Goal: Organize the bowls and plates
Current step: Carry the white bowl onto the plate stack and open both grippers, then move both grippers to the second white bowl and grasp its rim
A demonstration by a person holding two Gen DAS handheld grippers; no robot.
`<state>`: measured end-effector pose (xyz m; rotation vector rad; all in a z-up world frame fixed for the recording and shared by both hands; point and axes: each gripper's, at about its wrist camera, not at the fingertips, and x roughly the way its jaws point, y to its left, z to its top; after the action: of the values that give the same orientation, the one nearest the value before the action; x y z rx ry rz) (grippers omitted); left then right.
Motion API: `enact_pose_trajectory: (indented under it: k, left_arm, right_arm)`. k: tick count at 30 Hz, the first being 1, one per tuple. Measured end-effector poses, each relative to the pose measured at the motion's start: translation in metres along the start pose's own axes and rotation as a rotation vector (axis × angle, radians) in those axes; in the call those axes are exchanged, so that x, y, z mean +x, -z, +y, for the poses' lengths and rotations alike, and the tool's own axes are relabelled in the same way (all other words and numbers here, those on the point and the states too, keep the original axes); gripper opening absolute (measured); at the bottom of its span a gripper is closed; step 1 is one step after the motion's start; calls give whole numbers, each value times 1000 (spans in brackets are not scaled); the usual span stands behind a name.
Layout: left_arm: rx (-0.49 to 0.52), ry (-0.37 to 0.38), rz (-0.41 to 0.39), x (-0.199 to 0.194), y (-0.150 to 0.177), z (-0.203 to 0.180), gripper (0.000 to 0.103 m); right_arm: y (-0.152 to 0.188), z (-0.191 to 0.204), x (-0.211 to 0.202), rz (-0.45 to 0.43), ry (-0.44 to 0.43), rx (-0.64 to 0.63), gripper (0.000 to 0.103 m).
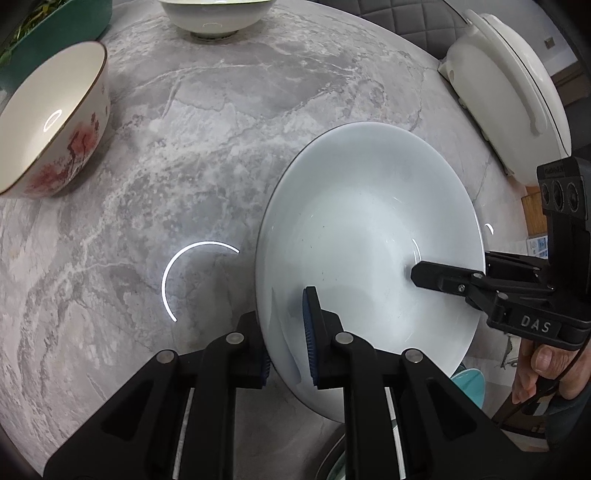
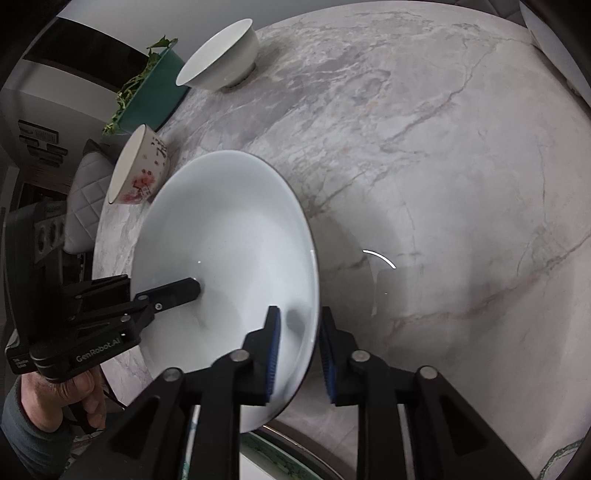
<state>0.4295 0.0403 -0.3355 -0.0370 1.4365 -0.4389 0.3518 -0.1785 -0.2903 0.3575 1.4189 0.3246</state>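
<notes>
With both sets of fingers straddling the white plate (image 1: 369, 236) rim, loosened, at the bench (image 1: 184, 147) near edge, we should withdraw straight, not dragging it.

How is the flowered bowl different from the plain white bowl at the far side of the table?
The flowered bowl has red blossoms painted outside and a dark rim line; the plain white bowl has neither. The flowered bowl sits nearer the white plate; the plain white bowl sits further back, beside the green container. Both stand upright and look empty.
</notes>
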Motion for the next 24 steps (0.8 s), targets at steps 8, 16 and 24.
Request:
enact_pose_trajectory:
  k: [8, 16, 24]
  left_arm:
    - [-202, 67, -109, -55, 36, 40, 90]
    - [-312, 148, -292, -160, 7, 101, 94]
    - [-34, 79, -185, -165, -149, 94, 97]
  right_arm:
    - [5, -4, -62, -145, 4, -19, 87]
    - [-55, -2, -129, -278, -42, -71, 87]
    - [-153, 56, -107, -232, -31, -103, 87]
